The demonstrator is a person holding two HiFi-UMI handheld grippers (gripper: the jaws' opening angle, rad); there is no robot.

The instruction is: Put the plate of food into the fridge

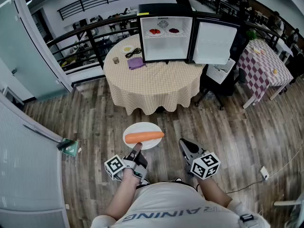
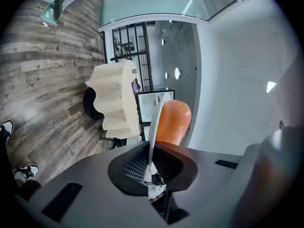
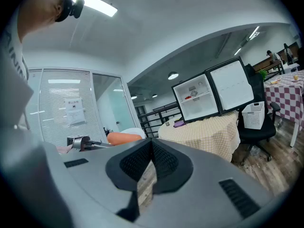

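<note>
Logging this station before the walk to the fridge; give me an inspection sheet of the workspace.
Surface: round table under a checked cloth, carrying the open fridge.
Job's things: white plate with a carrot, held over the wood floor; fridge shelf holds two dishes.
Clutter: purple cloth, cup, black cord on the table.
Grippers: left gripper shut on the plate's rim; right gripper shut, empty.
Cables: thin cable on the floor at right.
Surroundings: white basket, red-checked table, railing.

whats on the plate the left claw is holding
One orange carrot lies across the white plate, gripped at its rim by the left claw. The plate under the carrot is hidden.
</note>
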